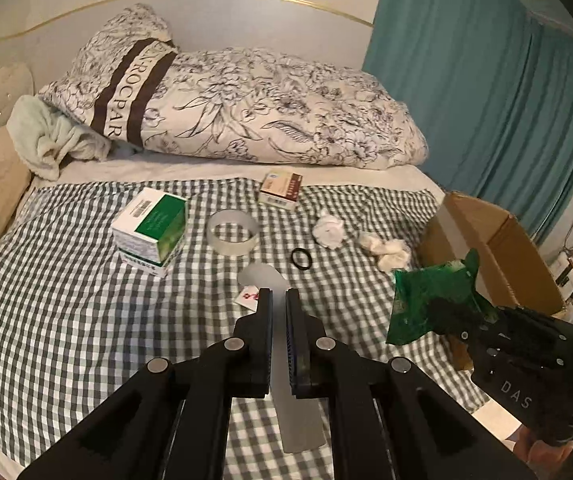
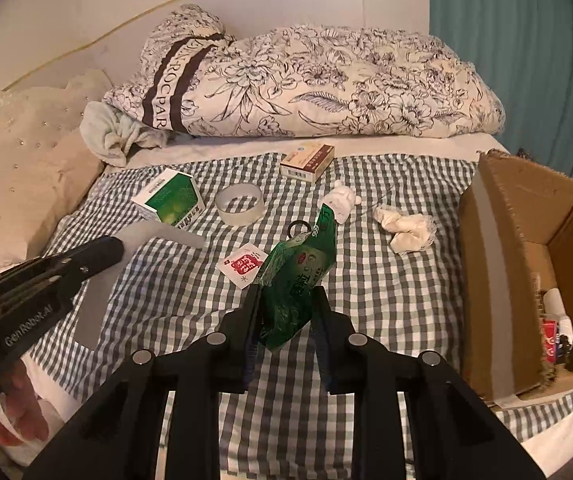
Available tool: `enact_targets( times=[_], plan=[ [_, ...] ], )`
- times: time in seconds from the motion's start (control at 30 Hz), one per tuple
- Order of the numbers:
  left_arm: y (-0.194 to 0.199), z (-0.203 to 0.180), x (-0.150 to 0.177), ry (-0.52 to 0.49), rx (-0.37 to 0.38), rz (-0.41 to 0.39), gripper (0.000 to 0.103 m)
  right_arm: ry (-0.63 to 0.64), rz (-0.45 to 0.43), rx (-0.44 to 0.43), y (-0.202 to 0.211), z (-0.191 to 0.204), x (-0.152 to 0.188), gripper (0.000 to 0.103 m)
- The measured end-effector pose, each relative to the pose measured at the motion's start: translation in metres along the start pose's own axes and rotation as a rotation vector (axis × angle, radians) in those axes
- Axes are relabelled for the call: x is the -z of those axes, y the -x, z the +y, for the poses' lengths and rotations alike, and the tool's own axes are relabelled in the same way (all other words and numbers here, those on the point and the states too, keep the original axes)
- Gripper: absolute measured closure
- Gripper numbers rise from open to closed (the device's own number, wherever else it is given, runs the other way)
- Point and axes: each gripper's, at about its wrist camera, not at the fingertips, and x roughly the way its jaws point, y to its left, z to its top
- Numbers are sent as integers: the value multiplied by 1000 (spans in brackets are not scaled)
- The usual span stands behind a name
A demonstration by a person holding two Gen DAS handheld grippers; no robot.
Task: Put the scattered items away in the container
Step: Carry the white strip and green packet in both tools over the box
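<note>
Bed with a grey-and-white checked cloth (image 1: 86,320); floral duvet (image 1: 270,108) bundled at the head, its dark band printed "…N·ROCPAR…". Teal curtain (image 1: 486,80) to the right.

Left gripper (image 1: 279,300), body marked "GenRobot.AI" in the right wrist view: jaws clenched on a thin grey translucent sheet (image 1: 298,420) that hangs below them.

Right gripper (image 2: 286,300), marked "DAS" in the left wrist view: pads pressing on a crumpled green wrapper (image 2: 298,280), held clear of the cloth; print on it not legible.

Cardboard box (image 2: 526,208) at the right edge of the bed, open, a few small items inside.

Lying on the cloth:
- green-and-white carton (image 1: 150,232), barcode on top
- clear tape roll (image 1: 232,232)
- small tan medicine box (image 1: 280,190)
- black ring (image 1: 301,259)
- two crumpled tissues (image 1: 328,230)
- red-and-white sachet (image 2: 242,264)
</note>
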Motion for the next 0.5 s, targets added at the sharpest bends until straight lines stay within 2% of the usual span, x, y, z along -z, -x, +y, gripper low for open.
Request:
enact_targets(
  times=[0.3, 0.5],
  plan=[
    [6, -36, -7, -45, 26, -10, 98, -15, -39, -2, 29, -12, -4, 80],
    [6, -68, -18, -85, 48, -16, 98, -38, -62, 10, 43, -33, -9, 80]
  ],
)
